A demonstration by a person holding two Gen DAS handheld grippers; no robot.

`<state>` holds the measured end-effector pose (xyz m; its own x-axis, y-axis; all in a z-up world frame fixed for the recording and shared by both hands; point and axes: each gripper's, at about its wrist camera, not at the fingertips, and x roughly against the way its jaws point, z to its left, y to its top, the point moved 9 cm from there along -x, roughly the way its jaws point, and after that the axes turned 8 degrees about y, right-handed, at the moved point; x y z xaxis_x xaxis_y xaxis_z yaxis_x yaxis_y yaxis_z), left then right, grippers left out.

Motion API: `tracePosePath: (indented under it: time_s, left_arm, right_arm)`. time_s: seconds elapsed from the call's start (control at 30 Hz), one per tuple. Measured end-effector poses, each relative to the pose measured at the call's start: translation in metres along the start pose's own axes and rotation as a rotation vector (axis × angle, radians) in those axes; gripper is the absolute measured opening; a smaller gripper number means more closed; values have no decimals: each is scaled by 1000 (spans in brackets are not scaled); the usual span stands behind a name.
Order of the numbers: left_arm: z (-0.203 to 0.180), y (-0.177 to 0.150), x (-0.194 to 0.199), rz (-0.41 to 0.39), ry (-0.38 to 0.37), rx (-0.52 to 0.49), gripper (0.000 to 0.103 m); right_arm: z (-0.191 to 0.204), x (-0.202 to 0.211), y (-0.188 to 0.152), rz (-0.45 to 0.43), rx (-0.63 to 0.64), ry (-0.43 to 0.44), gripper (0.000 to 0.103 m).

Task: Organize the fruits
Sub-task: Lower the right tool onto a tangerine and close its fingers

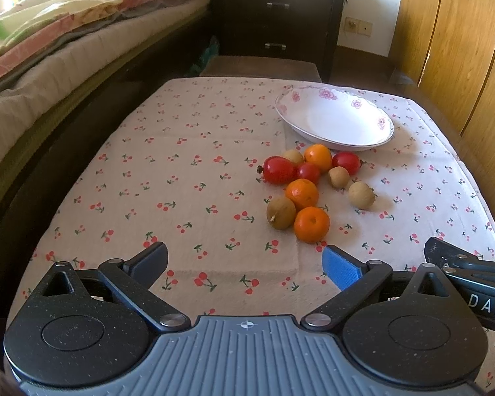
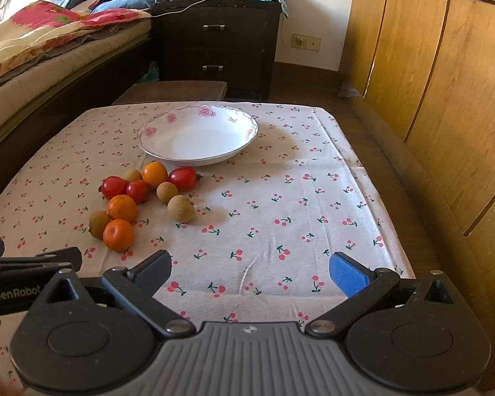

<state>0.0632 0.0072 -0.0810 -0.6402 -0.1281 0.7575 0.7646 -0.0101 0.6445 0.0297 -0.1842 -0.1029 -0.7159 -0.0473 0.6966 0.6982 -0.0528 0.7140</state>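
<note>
Both claws hang at the near edge of the bench (image 2: pixel 313 171) with nothing in them: the left claw (image 1: pixel 244 260) has its fingers spread wide apart, and the right claw (image 2: pixel 249 264) is just as wide, so each is ready to close round a small round fruit rather than carrying one. The fruits lie loose on the cherry-print cloth (image 1: pixel 181 171) in a tight cluster just near of the white bowl (image 2: pixel 168 145), which stands empty toward the far side, probably as the place to gather them. Nearest is an orange (image 1: pixel 311 224), touching a brown fruit (image 1: pixel 280 213) to its left; a second orange (image 1: pixel 302 194) sits behind, then three red fruits (image 1: pixel 279 170) and a third orange (image 1: pixel 318 157) close under the bowl's rim. One brown fruit (image 1: pixel 361 194) lies a little apart on the right. These brown ones look like longans, though the view is too coarse to be sure. The cluster lies ahead of the left claw and left of the right claw, so the near orange seems the easiest first pick, taken without nudging its neighbour.
</note>
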Motion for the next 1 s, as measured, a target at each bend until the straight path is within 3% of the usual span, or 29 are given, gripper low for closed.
tracePosePath:
  time_s: [0.43,0.73,1.0]
  left_arm:
    - [6,-2,-5,15,6,6,101]
    - [15,-5,-8,26,10,20,101]
    - [29,-4,-12,32,16,44,102]
  right_arm:
    - [8,-5,-1,19,11,24,100]
    - [20,-13,-2,39,10,93,94]
    - [41,-27,2,69,8,184,73]
